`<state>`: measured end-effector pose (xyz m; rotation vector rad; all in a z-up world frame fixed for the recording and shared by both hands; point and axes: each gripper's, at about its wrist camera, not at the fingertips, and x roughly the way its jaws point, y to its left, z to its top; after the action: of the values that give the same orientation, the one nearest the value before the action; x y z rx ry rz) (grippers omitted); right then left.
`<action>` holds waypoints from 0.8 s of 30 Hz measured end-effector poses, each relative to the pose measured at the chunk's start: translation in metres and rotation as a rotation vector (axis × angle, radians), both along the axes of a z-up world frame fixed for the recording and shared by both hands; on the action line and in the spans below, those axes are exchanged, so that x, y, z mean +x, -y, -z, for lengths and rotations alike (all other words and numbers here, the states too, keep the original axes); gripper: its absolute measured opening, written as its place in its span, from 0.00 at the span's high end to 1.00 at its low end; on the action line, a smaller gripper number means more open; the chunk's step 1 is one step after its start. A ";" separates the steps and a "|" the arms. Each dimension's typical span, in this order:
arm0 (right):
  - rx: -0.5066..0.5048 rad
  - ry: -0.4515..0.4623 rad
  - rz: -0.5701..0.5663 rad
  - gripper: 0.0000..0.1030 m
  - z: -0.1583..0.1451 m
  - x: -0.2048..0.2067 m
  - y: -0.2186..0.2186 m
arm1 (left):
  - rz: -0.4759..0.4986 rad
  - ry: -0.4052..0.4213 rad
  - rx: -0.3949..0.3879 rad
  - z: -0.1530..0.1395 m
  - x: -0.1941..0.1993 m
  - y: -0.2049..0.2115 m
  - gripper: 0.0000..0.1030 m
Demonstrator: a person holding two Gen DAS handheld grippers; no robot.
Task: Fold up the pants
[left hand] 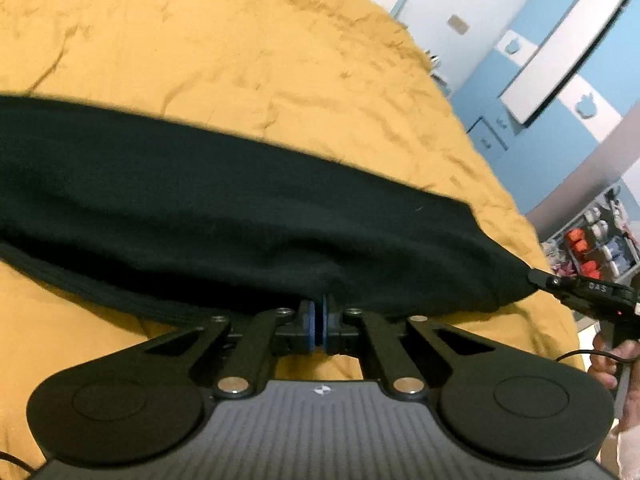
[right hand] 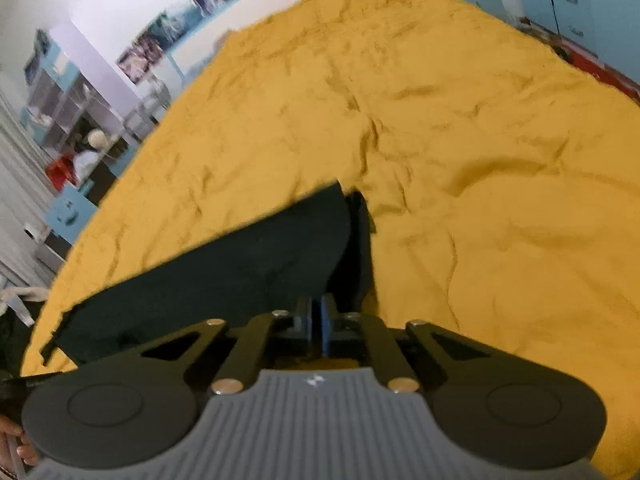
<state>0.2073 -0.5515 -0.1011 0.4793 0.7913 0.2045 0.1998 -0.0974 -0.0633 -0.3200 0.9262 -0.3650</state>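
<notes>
While both our grippers are clenched on the pants (left hand: 240, 208), the black cloth stretches across the yellow bed (left hand: 240, 40) just ahead of the fingers. Our left gripper (left hand: 319, 318) pinches the near edge of the pants, its blue pads (left hand: 308, 320) pressed together on the cloth. Our right gripper (right hand: 316, 320) grips another edge; from the left view its fingers (left hand: 538, 278) bite the corner at far right. Beyond the right fingers, the pants (right hand: 240, 272) run off to the left.
</notes>
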 end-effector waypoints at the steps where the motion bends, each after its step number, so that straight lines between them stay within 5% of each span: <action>1: -0.029 0.005 -0.006 1.00 -0.006 -0.002 -0.001 | 0.007 0.013 0.010 -0.005 -0.002 0.001 0.98; 10: -0.115 -0.118 -0.017 1.00 0.025 0.002 -0.001 | 0.046 -0.107 0.083 0.036 -0.016 0.006 0.97; 16: -0.190 -0.064 -0.090 0.90 0.004 0.008 -0.006 | 0.109 -0.096 0.152 0.012 -0.009 0.005 0.81; 18: -0.202 -0.027 -0.119 0.79 -0.005 0.016 -0.008 | 0.117 -0.077 0.163 0.001 -0.007 0.000 0.76; 24: -0.186 0.031 -0.163 0.69 -0.005 0.061 -0.006 | 0.004 -0.018 0.184 -0.017 0.007 -0.038 0.70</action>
<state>0.2679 -0.5452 -0.0957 0.2356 0.8107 0.2858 0.2071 -0.0597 -0.0460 -0.1531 0.9704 -0.2791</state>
